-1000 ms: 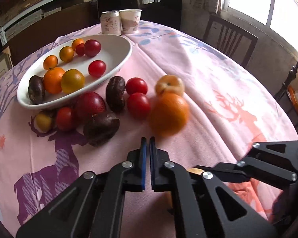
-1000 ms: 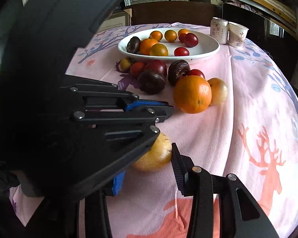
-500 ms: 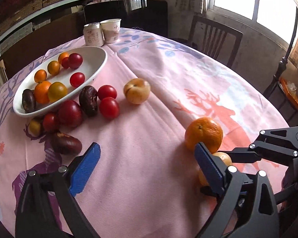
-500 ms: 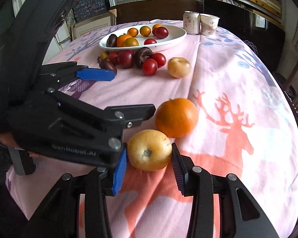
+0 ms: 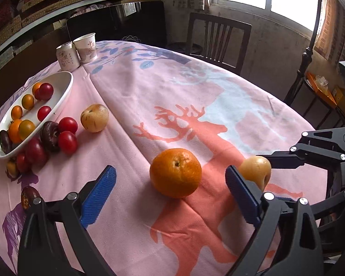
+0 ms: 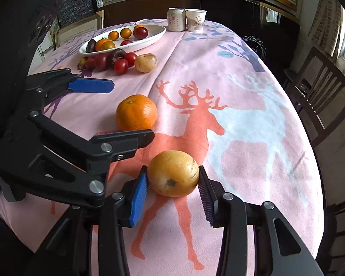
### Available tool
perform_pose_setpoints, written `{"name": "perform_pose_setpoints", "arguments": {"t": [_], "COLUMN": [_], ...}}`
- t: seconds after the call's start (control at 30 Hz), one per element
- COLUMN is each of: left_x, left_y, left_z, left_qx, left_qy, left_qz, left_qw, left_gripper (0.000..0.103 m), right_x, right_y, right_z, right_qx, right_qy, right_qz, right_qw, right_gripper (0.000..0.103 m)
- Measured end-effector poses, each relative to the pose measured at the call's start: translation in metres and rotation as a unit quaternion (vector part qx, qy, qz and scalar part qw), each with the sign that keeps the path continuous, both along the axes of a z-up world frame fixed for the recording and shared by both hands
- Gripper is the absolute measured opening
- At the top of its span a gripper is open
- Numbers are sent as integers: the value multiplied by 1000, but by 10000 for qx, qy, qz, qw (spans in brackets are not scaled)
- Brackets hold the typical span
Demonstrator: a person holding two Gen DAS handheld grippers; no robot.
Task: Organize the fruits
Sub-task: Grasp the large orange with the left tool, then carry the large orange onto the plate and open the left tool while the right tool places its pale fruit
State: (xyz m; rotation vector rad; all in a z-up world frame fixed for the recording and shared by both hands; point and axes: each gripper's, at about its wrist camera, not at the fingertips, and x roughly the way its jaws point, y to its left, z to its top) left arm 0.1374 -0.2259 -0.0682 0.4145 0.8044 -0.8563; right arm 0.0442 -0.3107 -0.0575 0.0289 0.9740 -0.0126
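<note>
An orange (image 5: 175, 172) rests on the pink deer tablecloth. It lies between the blue pads of my left gripper (image 5: 170, 180), whose jaws are closing but do not touch it. My right gripper (image 6: 172, 185) is shut on a yellow round fruit (image 6: 173, 170), just right of the orange (image 6: 136, 112). The same yellow fruit (image 5: 256, 169) shows behind the left gripper's right finger. A white oval dish (image 5: 64, 92) at far left holds small orange, yellow, red and dark fruits. Red and dark fruits and a second yellow fruit (image 5: 94, 120) lie beside it.
A can (image 5: 67, 56) and a paper cup (image 5: 86, 47) stand at the table's far edge behind the dish (image 6: 158, 34). A wooden chair (image 5: 218, 36) stands past the table and another chair (image 6: 322, 87) at its right side. The round table drops off close on the right.
The left gripper went from shut to wide open. The orange left the fruit pile and now sits mid-table between its fingers. Both grippers moved right, away from the dish, the right one carrying the yellow fruit.
</note>
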Motion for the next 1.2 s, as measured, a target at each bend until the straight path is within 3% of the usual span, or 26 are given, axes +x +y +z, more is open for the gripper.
{"name": "perform_pose_setpoints", "arguments": {"t": [0.03, 0.07, 0.3, 0.5, 0.7, 0.9, 1.03, 1.2], "left_x": [0, 1, 16, 12, 48, 112, 159, 189], "left_y": [0, -2, -4, 22, 91, 150, 173, 180], "left_z": [-3, -7, -15, -2, 37, 64, 63, 53], "left_qx": [30, 78, -241, -223, -421, -591, -439, -229], "left_qy": [16, 152, 525, 444, -215, -789, -1029, -1029], "left_qz": [12, -43, 75, 48, 823, 1807, 2687, 2995], "left_qw": [10000, 9998, 9983, 9988, 9955, 9786, 9567, 9483], "left_gripper": [70, 47, 46, 46, 46, 46, 46, 46], "right_x": [0, 0, -2, 10, 55, 140, 209, 268], "right_y": [1, 1, -1, 8, 50, 85, 105, 106], "right_z": [0, 0, 1, 11, 44, 66, 72, 61], "right_qx": [-22, -24, 11, -17, -225, -51, 51, 162], "right_qy": [-18, -24, -87, -314, -955, -1262, -1254, -1041], "right_qz": [28, 46, 76, 199, 891, 1129, 1020, 777], "right_qw": [10000, 10000, 9999, 9993, 9912, 9855, 9868, 9914], "right_gripper": [43, 43, 43, 43, 43, 43, 43, 43]}}
